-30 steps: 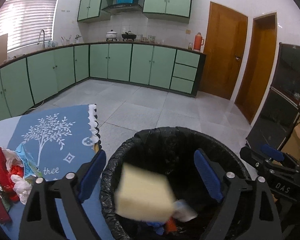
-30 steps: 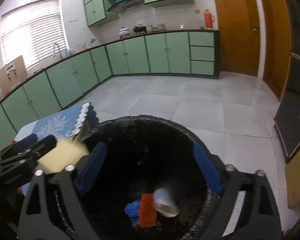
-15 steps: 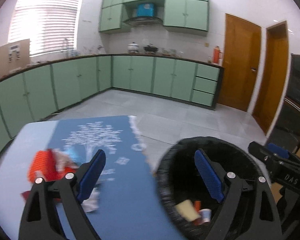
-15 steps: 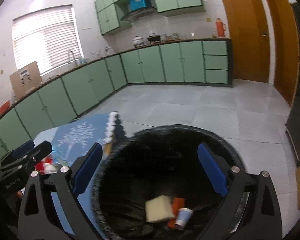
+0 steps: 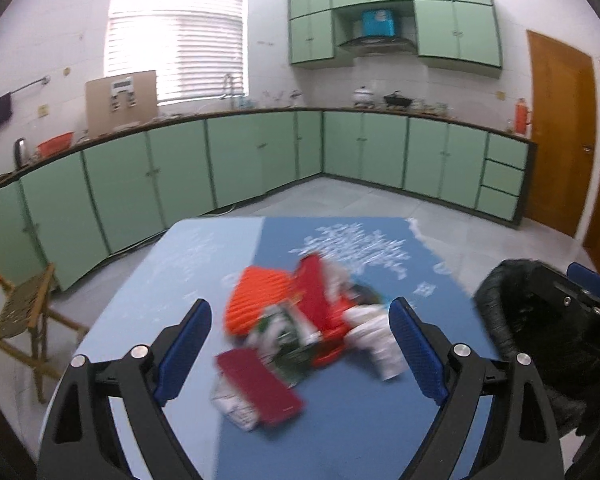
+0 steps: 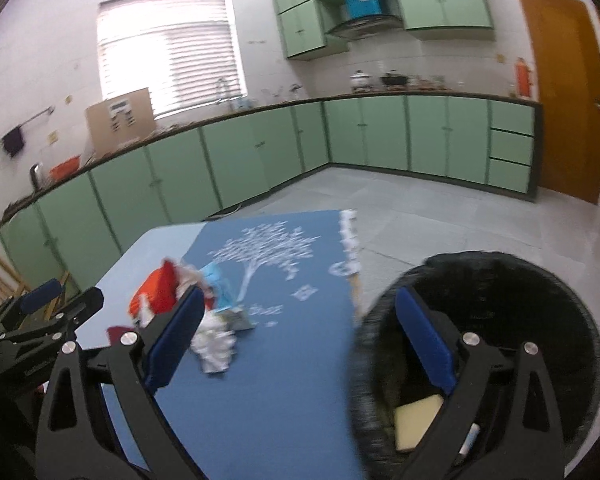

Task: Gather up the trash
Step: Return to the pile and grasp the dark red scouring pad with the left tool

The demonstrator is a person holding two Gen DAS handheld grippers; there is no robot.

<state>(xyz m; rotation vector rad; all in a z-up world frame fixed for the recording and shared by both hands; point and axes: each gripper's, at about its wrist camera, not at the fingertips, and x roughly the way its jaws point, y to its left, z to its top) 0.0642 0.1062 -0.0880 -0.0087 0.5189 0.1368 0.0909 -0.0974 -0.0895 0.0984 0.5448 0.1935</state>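
- Hovering over the blue table, the left gripper is holding its blue-padded fingers wide apart with nothing between them.
- Lying on the blue tree-print cloth just ahead of that gripper, a blurred pile of trash is showing an orange ribbed piece, a dark red flat packet nearest the camera, a green-and-white wrapper and crumpled white paper.
- Standing at the table's right edge, the black-lined trash bin is sitting partly under the right gripper, whose fingers are likewise spread wide and gripping nothing.
- Resting inside the bin, a pale yellow block is lying near the bottom, partly hidden behind the right gripper's right finger.
- Appearing in the right wrist view, the same trash pile is sitting beside and partly behind that gripper's left finger, well apart from the bin.
- Filling the background, green kitchen cabinets are running along the walls.
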